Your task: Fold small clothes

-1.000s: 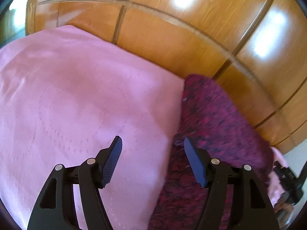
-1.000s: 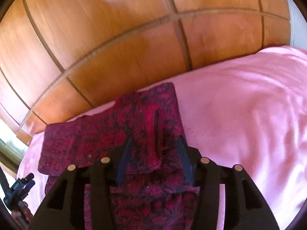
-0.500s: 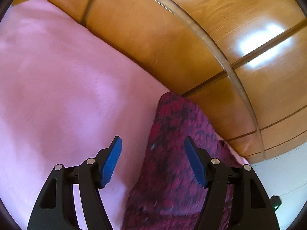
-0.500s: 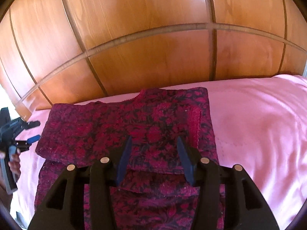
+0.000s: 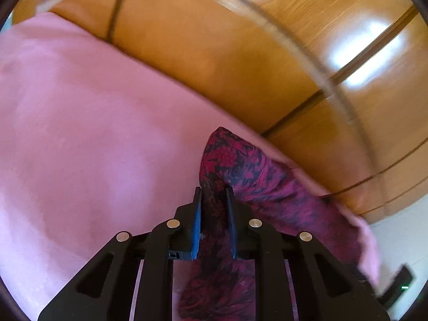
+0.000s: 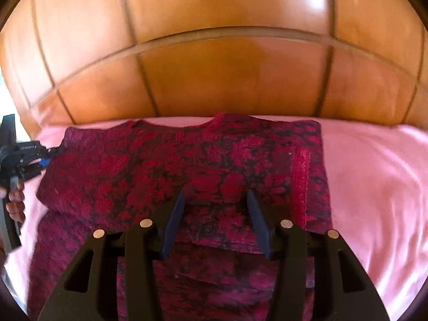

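Observation:
A red and black patterned garment [image 6: 165, 171] lies on the pink bed cover [image 6: 374, 187], its upper part folded over so a fold edge crosses near my right fingers. My right gripper [image 6: 215, 200] is open and empty just above the garment's middle. My left gripper [image 5: 214, 195] is shut on the garment's left edge [image 5: 235, 160], which bunches up between the pads. In the right wrist view the left gripper [image 6: 40, 157] shows at the garment's far left corner, held by a hand.
A glossy wooden panelled headboard [image 6: 214, 67] rises right behind the garment at the bed's far edge. Pink cover spreads to the left in the left wrist view [image 5: 80, 147] and to the right in the right wrist view.
My left gripper has gone from wide open to shut on the garment's left edge. The right gripper stays open and has drawn nearer over the garment.

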The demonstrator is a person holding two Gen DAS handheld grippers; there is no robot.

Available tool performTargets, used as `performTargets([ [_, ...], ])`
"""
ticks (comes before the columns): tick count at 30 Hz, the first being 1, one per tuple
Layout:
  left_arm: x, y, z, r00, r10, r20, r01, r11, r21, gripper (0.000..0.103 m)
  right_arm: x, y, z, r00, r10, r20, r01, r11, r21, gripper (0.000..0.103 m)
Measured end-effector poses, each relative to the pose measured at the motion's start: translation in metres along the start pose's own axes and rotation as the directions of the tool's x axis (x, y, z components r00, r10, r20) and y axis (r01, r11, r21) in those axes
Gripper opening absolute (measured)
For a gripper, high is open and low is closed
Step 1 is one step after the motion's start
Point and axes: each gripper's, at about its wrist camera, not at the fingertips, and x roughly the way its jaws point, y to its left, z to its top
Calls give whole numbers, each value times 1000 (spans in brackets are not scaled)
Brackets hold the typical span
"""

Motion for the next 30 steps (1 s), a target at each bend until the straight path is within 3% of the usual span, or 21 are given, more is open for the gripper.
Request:
performTargets([
  [2,6,-5,-1,997,81,0,-81,996,30,24,9,9,-3,1000,-15,-9,15,1000,-27,50],
  [3,2,-9,-1,992,122,16,-122,991,49,38,12,11,-4,1000,-23,-8,23,999,-34,50],
  [4,-5,-17,-1,981,185,52,-188,980,67,43,15,12,-6,999,-37,-4,37,998,-42,50],
  [5,-12,-20,-3,977,197,78,-203,976,74,42,17,11,-7,999,-35,-4,35,999,-31,50],
  [7,-38,-35,-10,969,172,176,-194,974,118,42,17,10,-8,1000,-28,0,28,999,-15,50],
  [10,-59,-61,-35,968,83,235,-147,952,270,42,18,12,-9,1000,-28,4,28,1000,-14,50],
  [12,-54,-71,-52,981,52,186,-112,936,332,42,18,11,-7,1000,-26,5,26,1000,-9,50],
  [14,-32,-72,-65,985,124,121,-161,912,377,40,20,8,-7,1000,-21,4,21,1000,5,50],
  [18,-11,-73,-75,976,176,132,-214,896,389,40,20,8,-9,1000,-22,9,22,1000,7,50],
  [22,-26,-77,-75,974,181,136,-216,919,329,41,20,10,-6,999,-36,3,36,999,-5,52],
  [23,-37,-81,-79,971,181,157,-225,917,331,45,17,10,-5,999,-42,3,42,999,-9,56],
  [24,-45,-81,-82,968,180,174,-230,914,335,57,12,12,-4,999,-53,4,53,998,-16,60],
  [25,-56,-82,-87,965,174,196,-233,912,337,63,8,13,-5,998,-57,6,57,998,-18,72],
  [26,-66,-81,-91,963,166,212,-231,913,336,63,-1,12,-6,999,-53,15,53,999,-11,80],
  [30,-101,-69,-113,961,153,229,-227,912,342,63,-28,10,-17,1000,-20,22,20,1000,13,85],
])
